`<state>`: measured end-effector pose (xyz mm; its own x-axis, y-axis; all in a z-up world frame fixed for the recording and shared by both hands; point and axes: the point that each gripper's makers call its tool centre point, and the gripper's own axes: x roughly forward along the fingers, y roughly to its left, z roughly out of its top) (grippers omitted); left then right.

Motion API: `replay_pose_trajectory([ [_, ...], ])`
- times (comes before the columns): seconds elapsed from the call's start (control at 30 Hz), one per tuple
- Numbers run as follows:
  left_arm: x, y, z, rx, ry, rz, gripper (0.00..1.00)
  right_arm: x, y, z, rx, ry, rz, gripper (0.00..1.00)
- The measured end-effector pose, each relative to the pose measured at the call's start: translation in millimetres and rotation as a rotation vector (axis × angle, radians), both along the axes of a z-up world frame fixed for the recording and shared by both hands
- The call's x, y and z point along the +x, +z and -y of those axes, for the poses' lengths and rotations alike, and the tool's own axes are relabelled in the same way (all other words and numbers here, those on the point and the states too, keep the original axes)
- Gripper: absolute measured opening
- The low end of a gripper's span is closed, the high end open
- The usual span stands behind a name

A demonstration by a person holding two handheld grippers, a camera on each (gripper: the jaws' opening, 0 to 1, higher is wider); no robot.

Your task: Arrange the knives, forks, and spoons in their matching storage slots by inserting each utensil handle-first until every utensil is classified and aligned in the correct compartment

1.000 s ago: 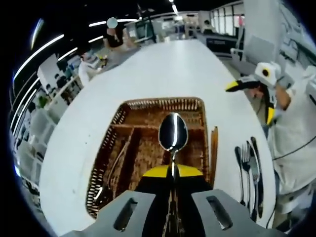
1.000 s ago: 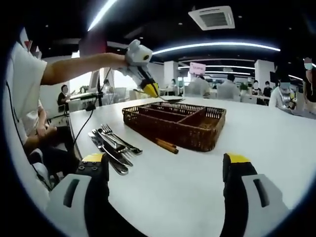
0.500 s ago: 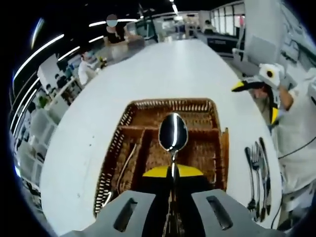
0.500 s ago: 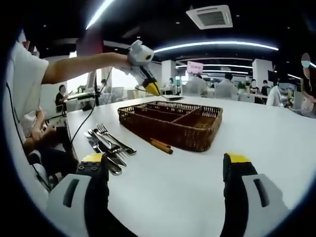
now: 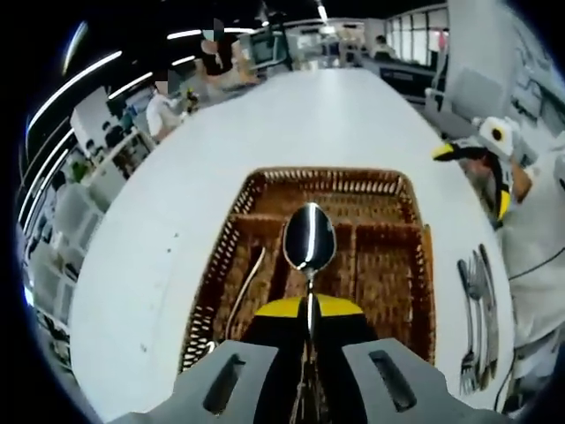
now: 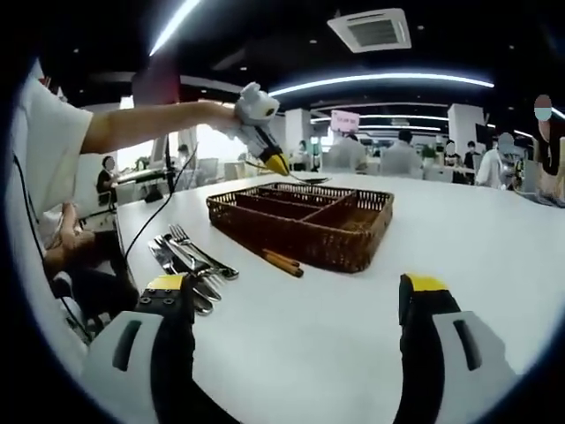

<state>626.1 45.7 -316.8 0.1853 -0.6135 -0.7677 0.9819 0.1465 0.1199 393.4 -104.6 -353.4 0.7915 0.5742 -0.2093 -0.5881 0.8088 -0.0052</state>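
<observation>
In the left gripper view we see, at the far left of the wicker tray (image 5: 231, 256), a utensil (image 5: 248, 284) lying lengthwise in the leftmost slot; we cannot tell whether it is a knife or something else. The tray sits on the white counter (image 5: 291, 124) and is split into long slots with a cross compartment at its far end. Over the middle slots our left tongs (image 5: 308, 329) are clamped on a spoon (image 5: 309, 240), its handle pinched between the yellow-tipped jaws and its bowl pointing away from us above the tray. Farther right, beyond the tray's right wall, a small group of forks and knives (image 5: 477, 318) lies on the counter, and above it our right tongs (image 5: 481, 159) come into sight next to a white sleeve.

In the right gripper view, starting from the left, a bare arm reaches out holding the left tongs (image 6: 275, 164) with the spoon's end over the far edge of the tray (image 6: 300, 225). Below the arm the forks and knives (image 6: 190, 265) lie together on the counter (image 6: 353, 327), well apart from the tray. A pair of chopsticks (image 6: 282, 262) rests just beside the tray's near wall. In the foreground our right tongs (image 6: 296, 305) stand wide apart with nothing between the jaws, hanging above the counter.
</observation>
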Motion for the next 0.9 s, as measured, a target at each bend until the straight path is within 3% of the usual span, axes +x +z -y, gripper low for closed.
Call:
replay_pose_trajectory([
  [0.07, 4.1, -2.0, 0, 0.010, -0.004, 0.007, 0.03, 1, -0.2, 1, -0.001, -0.006, 0.003, 1.00],
  [0.13, 3.7, -3.9, 1, 0.005, 0.006, -0.021, 0.03, 10, -4.8, 10, -0.011, -0.014, -0.003, 1.00],
  [0.2, 12.2, -3.6, 3, 0.006, -0.003, 0.007, 0.03, 10, -7.4, 10, -0.026, -0.019, -0.008, 1.00],
  [0.23, 14.5, -4.5, 3, 0.001, 0.008, -0.012, 0.03, 11, -8.3, 10, -0.031, -0.020, -0.009, 1.00],
  [0.7, 37.6, -17.7, 3, 0.008, 0.012, -0.014, 0.03, 9, -12.0, 13, -0.036, -0.043, -0.027, 1.00],
  [0.77, 39.9, -20.1, 2, 0.011, 0.013, -0.021, 0.03, 20, -15.8, 18, -0.039, -0.043, -0.030, 1.00],
  [0.9, 46.4, -24.6, 1, 0.012, 0.021, -0.017, 0.03, 20, -16.1, 17, -0.038, -0.041, -0.034, 1.00],
])
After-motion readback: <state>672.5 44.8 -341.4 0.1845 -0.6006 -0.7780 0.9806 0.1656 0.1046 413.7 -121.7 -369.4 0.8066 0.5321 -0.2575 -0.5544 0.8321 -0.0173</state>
